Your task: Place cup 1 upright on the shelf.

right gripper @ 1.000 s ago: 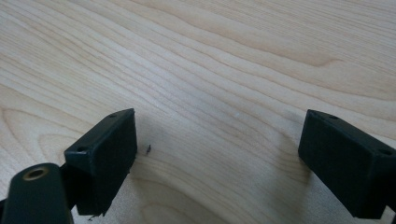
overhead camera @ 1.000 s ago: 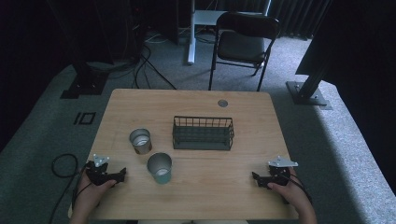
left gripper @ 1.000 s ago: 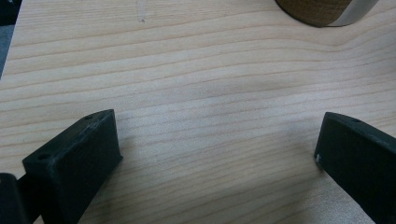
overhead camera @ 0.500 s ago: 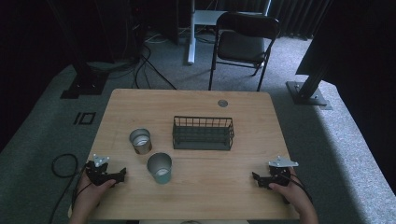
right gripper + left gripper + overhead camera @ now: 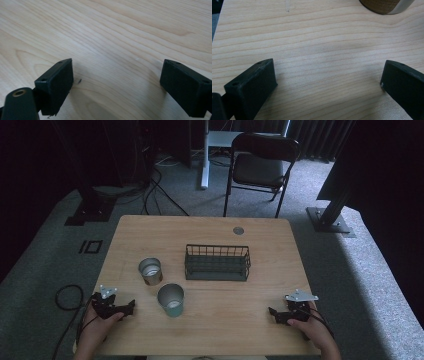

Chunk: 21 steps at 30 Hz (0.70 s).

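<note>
The nearer cup (image 5: 171, 299) stood upright just ahead-right of my left gripper (image 5: 131, 307), jaws spread and empty, my right gripper (image 5: 271, 312) likewise spread, well apart.

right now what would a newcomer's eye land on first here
A dark wire basket stands at the middle of the wooden table, with two metal cups close together to its left. At the near edge, the left tongs and right tongs rest wide open on bare wood.

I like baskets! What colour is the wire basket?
The wire basket is dark green-black; the high view shows it best.
</note>
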Available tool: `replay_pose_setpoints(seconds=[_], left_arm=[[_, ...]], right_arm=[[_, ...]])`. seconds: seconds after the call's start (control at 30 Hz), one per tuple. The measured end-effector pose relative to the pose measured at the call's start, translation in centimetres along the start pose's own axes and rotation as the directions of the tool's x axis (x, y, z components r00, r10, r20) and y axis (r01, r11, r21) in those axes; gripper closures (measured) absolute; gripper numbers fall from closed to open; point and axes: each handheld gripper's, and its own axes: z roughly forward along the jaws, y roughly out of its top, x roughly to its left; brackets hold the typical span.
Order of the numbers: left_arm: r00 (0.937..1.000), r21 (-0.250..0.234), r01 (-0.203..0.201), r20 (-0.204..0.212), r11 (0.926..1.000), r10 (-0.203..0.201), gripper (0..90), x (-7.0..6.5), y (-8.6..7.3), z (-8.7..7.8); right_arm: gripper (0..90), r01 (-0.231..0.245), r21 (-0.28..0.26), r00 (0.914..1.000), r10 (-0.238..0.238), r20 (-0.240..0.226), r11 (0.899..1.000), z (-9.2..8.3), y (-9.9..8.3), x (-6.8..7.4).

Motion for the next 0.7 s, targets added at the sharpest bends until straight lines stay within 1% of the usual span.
replay_pose_setpoints(seconds=[0.1,0.13,0.17,0.2,0.43,0.7], left_arm=[[1.0,0.0,0.0,0.0,1.0,0.0,0.6,0.0,0.0,0.0],[1.0,0.0,0.0,0.0,1.0,0.0,0.6,0.0,0.0,0.0],[1.0,0.0,0.0,0.0,1.0,0.0,0.6,0.0,0.0,0.0],[1.0,0.0,0.0,0.0,1.0,0.0,0.6,0.0,0.0,0.0],[1.0,0.0,0.0,0.0,1.0,0.0,0.6,0.0,0.0,0.0],[1.0,0.0,0.0,0.0,1.0,0.0,0.6,0.0,0.0,0.0]], right_arm=[[11.3,0.016,-0.001,0.9997,-0.016,-0.018,1.0,0.2,0.2,0.4],[11.3,0.022,-0.003,0.9993,-0.022,-0.031,1.0,0.3,0.3,0.6],[11.3,0.022,-0.003,0.9993,-0.022,-0.031,1.0,0.3,0.3,0.6],[11.3,0.032,-0.007,0.9984,-0.032,-0.047,0.999,0.4,0.4,0.7],[11.3,0.054,-0.024,0.9966,-0.056,-0.06,0.998,0.7,1.1,1.2],[11.3,0.091,-0.044,0.9899,-0.095,-0.105,0.995,1.1,2.2,2.4]])
